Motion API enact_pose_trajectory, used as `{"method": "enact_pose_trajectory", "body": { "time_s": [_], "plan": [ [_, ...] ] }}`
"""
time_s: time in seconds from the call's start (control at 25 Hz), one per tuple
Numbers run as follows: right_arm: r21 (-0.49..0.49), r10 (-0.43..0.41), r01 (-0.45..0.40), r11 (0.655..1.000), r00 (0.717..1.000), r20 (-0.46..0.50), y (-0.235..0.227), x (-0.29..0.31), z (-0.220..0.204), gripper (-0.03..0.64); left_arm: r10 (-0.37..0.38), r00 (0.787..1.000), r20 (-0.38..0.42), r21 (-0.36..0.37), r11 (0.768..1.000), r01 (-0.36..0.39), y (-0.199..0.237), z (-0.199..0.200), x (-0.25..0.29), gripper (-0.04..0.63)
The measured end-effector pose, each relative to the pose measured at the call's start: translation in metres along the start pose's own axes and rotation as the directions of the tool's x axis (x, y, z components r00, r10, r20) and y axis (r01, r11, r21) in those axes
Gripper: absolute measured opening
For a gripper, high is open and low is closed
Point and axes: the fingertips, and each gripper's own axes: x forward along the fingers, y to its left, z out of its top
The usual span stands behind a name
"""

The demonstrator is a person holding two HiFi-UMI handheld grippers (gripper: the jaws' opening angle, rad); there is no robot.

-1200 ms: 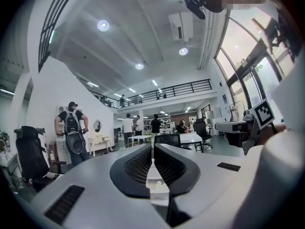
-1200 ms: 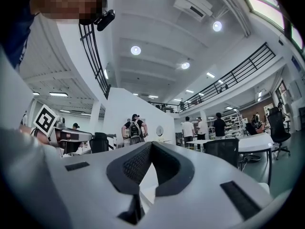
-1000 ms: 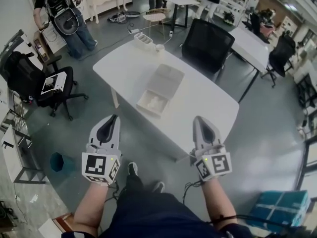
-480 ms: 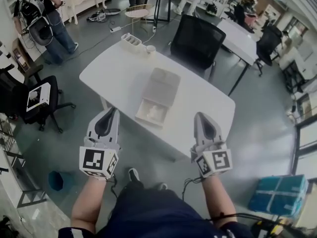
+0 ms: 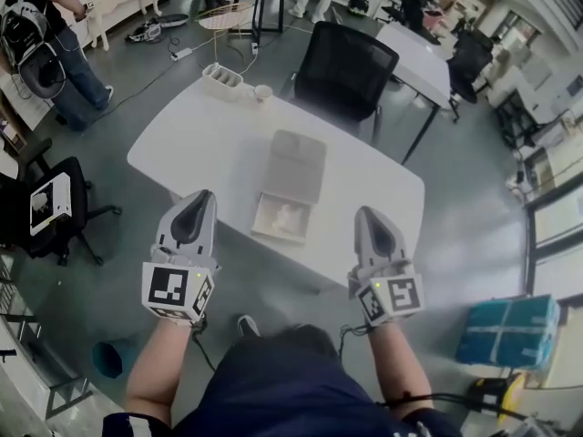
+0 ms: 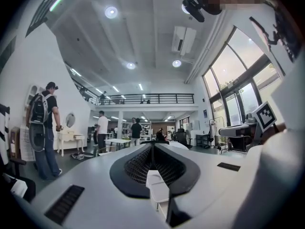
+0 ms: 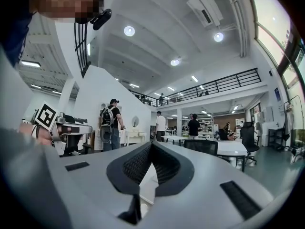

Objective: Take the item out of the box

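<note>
An open grey-white box [image 5: 277,231] lies in the middle of the white table [image 5: 182,144], its lid [image 5: 296,164] folded back toward the far side. A white crumpled item [image 5: 290,214] rests inside the box. My left gripper [image 5: 201,196] hovers over the floor just short of the table's near edge, left of the box. My right gripper [image 5: 368,214] is level with it, to the right of the box. On both, the jaw tips meet with nothing between them, as the left gripper [image 6: 152,145] and right gripper [image 7: 151,145] show in their own views.
A black office chair [image 5: 342,76] stands behind the table. A white organiser [image 5: 221,80] and a cup [image 5: 263,92] sit at the table's far end. A person with a backpack [image 5: 41,44] stands far left, near another chair [image 5: 41,208]. A teal crate [image 5: 510,330] is on the floor at right.
The view has shifted, so the table and box sit a little lower and more centred than before. Both grippers have stayed shut and side by side.
</note>
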Motion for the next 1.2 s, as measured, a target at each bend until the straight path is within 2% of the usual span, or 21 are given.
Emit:
{"method": "enact_pose_trajectory", "body": {
  "time_s": [0.32, 0.44, 0.68, 0.84, 0.92, 1.0, 1.08, 1.2],
  "plan": [
    [0.001, -0.006, 0.006, 1.0, 1.0, -0.03, -0.004, 0.032, -0.007, 0.008, -0.05, 0.998, -0.04, -0.022, 0.999, 0.049, 0.008, -0.018, 0.032, 0.041],
    [0.013, 0.009, -0.008, 1.0, 0.999, -0.04, -0.011, 0.049, -0.015, 0.008, -0.076, 0.994, -0.081, -0.006, 0.997, 0.076, 0.005, -0.029, 0.046, 0.041],
    [0.052, 0.05, -0.048, 0.998, 0.997, -0.05, -0.031, 0.076, -0.031, 0.008, -0.055, 0.985, -0.161, 0.029, 0.998, 0.061, 0.0, -0.054, 0.074, 0.041],
    [0.082, 0.083, -0.078, 0.994, 0.995, -0.057, -0.053, 0.09, -0.043, 0.008, -0.072, 0.97, -0.232, 0.068, 0.994, 0.09, -0.02, -0.076, 0.101, 0.043],
    [0.092, 0.099, -0.094, 0.991, 0.993, -0.058, -0.062, 0.097, -0.049, 0.008, -0.086, 0.957, -0.277, 0.105, 0.987, 0.119, -0.032, -0.088, 0.113, 0.043],
    [0.098, 0.114, -0.108, 0.989, 0.992, -0.061, -0.07, 0.105, -0.054, 0.008, -0.112, 0.935, -0.337, 0.143, 0.975, 0.169, -0.047, -0.106, 0.125, 0.044],
    [0.106, 0.128, -0.12, 0.987, 0.989, -0.068, -0.077, 0.111, -0.059, 0.008, -0.147, 0.901, -0.408, 0.184, 0.953, 0.239, -0.065, -0.129, 0.134, 0.046],
    [0.106, 0.138, -0.129, 0.986, 0.987, -0.088, -0.082, 0.119, -0.066, 0.008, -0.202, 0.837, -0.508, 0.246, 0.897, 0.366, -0.089, -0.165, 0.143, 0.054]
  ]
}}
